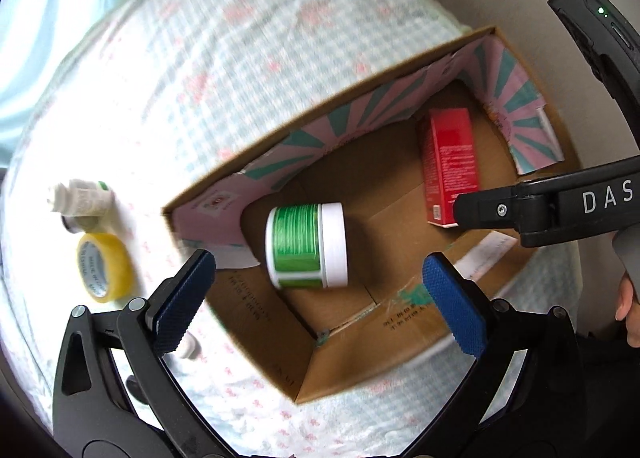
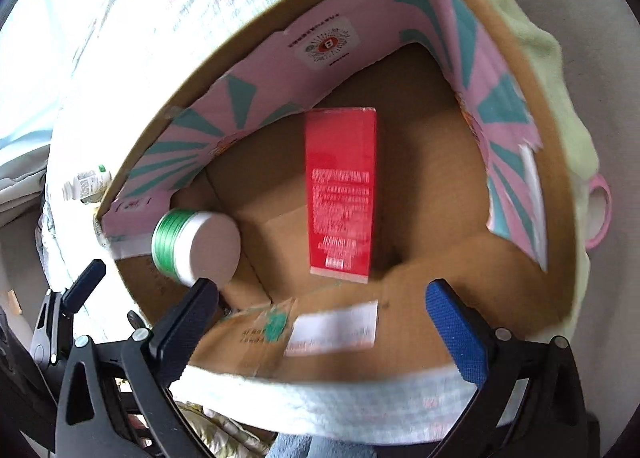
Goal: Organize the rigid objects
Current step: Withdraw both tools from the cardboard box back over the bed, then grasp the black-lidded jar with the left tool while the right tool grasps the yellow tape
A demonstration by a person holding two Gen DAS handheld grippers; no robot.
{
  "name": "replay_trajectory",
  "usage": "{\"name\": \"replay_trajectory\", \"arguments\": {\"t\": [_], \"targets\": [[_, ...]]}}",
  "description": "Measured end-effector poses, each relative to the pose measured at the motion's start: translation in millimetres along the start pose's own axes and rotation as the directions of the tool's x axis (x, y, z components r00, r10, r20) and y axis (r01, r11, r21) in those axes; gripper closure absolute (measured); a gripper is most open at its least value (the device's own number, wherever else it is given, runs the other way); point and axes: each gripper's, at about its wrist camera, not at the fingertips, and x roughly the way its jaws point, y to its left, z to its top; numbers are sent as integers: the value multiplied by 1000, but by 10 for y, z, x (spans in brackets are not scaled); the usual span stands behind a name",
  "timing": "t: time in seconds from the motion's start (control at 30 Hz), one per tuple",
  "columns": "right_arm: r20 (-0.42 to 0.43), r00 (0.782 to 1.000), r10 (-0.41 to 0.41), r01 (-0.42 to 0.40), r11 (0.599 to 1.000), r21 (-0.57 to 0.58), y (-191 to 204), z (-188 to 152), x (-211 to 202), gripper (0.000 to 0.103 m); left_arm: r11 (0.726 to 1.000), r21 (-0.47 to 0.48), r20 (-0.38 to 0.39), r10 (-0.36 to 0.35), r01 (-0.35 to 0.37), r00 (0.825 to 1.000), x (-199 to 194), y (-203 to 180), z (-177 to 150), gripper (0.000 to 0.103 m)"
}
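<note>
Both grippers, left (image 1: 320,298) and right (image 2: 322,312), fingers spread and empty above box (image 1: 384,254) already holding jar (image 1: 306,246) and carton (image 1: 450,166); tape roll (image 1: 105,267) outside on bed: light, stiff, probably slick, so pinch across its flat faces.

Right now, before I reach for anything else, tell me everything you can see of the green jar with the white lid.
The green jar is a short round tub, seemingly plastic, with a glossy striped green label and a wide white screw lid, closed. It lies on its side on the brown floor of the cardboard box, near the pink-and-teal inner flap, lid towards the red carton, which lies apart from it. Neither gripper touches it; both sets of jaws stand open above.
</note>
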Motion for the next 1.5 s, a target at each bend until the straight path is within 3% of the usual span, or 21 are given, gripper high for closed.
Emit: {"name": "replay_trajectory", "arguments": {"t": [0.27, 0.47, 0.63, 0.8, 0.9, 1.17, 1.5], "targets": [[123, 992, -14, 22, 998, -62, 268, -346, -672, 0, 999, -46, 109, 31, -26, 994, -854, 136, -223, 0], [236, 972, 1, 29, 992, -125, 564, -577, -1065, 0, 988, -152, 194, 58, -29, 979, -1514, 506, -765, 0], [314, 950, -8, 66, 983, -173, 948, -817, -1153, 0, 956, -285, 236, 138, -68, 962, -1948, 967, -1318, 0], [419, 908, -22, 133, 962, -238, 1406, -1105, -1265, 0, 913, -397, 250, 202, -90, 947, -2198, 1503, -1891, 0], [455, 890, -9, 155, 946, -286, 1732, -1290, -1248, 0, 889, -452, 261, 211, -73, 942, -2271, 1828, -2224, 0], [461, 886, 47, 165, 898, -407, 2645, -1676, -910, 0, 849, -523, 251, 237, -74, 939, -2281, 2525, -2987, 0], [490, 869, 68, 227, 826, -516, 3713, -1909, -52, 0, 863, -500, 267, 230, -70, 936, -1937, 3255, -3405, 0]]}}
